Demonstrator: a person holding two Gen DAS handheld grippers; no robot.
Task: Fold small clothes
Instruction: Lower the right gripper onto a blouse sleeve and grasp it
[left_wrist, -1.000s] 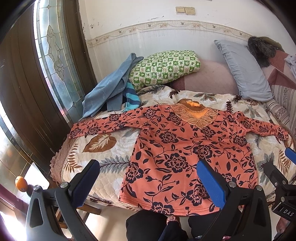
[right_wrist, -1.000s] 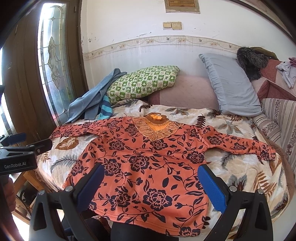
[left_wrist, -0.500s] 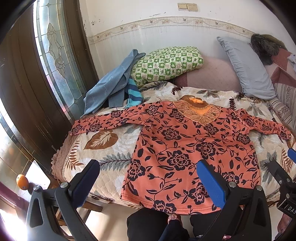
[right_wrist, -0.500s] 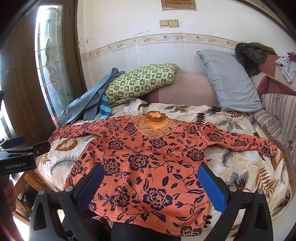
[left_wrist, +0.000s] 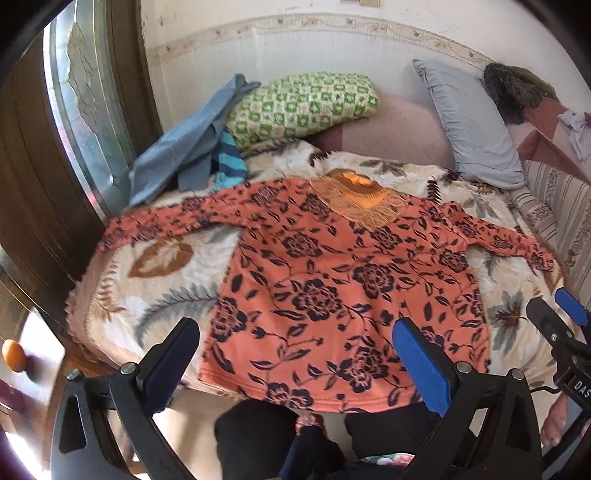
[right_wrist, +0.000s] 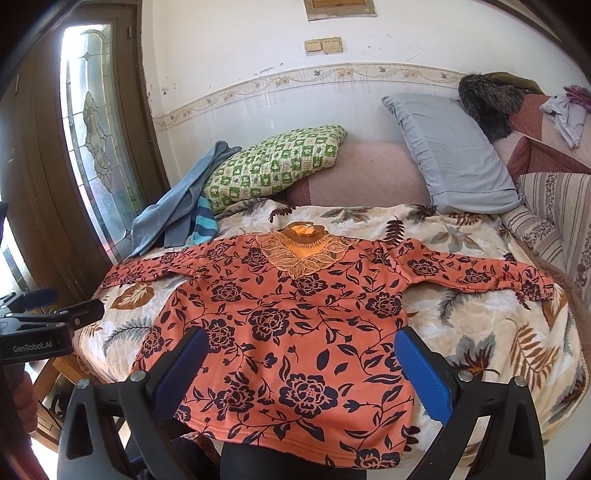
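Observation:
An orange long-sleeved top with dark flowers (left_wrist: 332, 288) (right_wrist: 295, 325) lies flat, face up, on the bed, both sleeves spread out and the hem at the near edge. It has an orange lace collar (right_wrist: 303, 247). My left gripper (left_wrist: 295, 347) hovers open above the hem, nothing between its blue pads. My right gripper (right_wrist: 299, 358) is open too, over the lower part of the top. Each gripper shows at the edge of the other's view, the right gripper (left_wrist: 561, 332) on the right and the left gripper (right_wrist: 48, 317) on the left.
A leaf-print blanket (right_wrist: 480, 332) covers the bed. At the back lie a green checked pillow (right_wrist: 273, 162), a grey pillow (right_wrist: 450, 155), a blue cloth (right_wrist: 181, 206) and a striped garment (right_wrist: 205, 221). A glass door panel (right_wrist: 96, 140) stands left. Dark trouser legs (left_wrist: 258, 435) show below the hem.
Both views have drifted slightly; the left gripper has tilted and moved a little closer over the bed. The top lies as before and both grippers stay open.

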